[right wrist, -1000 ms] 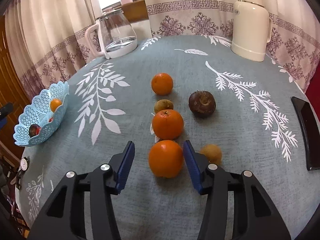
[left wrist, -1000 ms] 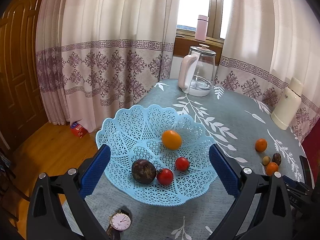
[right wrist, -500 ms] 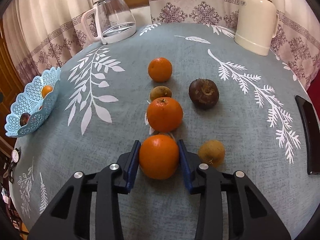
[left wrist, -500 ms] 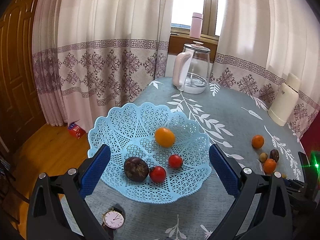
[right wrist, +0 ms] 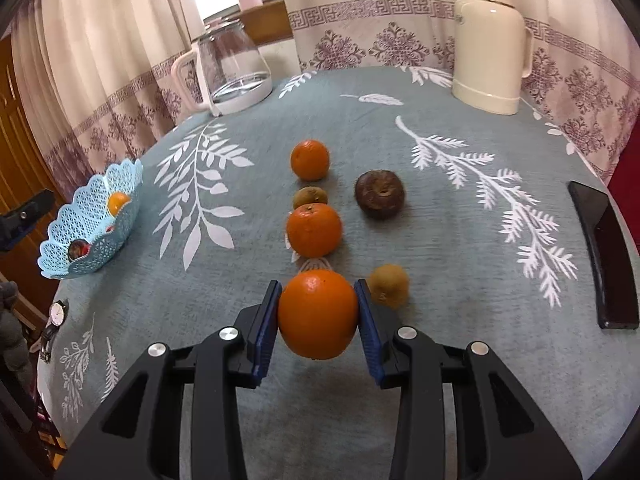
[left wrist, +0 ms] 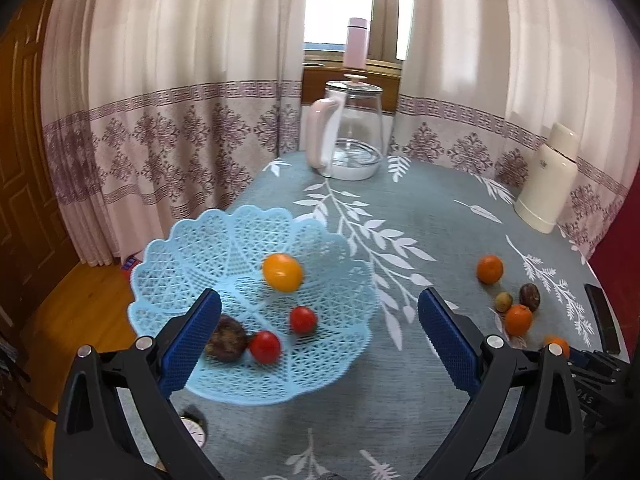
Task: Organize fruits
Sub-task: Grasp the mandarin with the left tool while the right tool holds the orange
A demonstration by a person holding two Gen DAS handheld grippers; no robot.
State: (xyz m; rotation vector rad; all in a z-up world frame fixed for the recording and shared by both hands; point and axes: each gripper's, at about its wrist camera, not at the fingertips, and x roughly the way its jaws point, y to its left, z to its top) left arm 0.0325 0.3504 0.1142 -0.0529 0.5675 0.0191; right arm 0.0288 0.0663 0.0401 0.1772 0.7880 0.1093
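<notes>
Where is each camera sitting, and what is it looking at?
Left wrist: rides the left gripper, looking along its open blue fingers at the blue basket.
Right wrist: rides the right gripper, looking along fingers shut on an orange, with more fruit beyond.
Shared: both see the basket, glass kettle, cream flask and the loose fruit.

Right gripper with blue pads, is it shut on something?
Shut: the right gripper clamps the large orange, both blue pads pressing its sides.
</notes>
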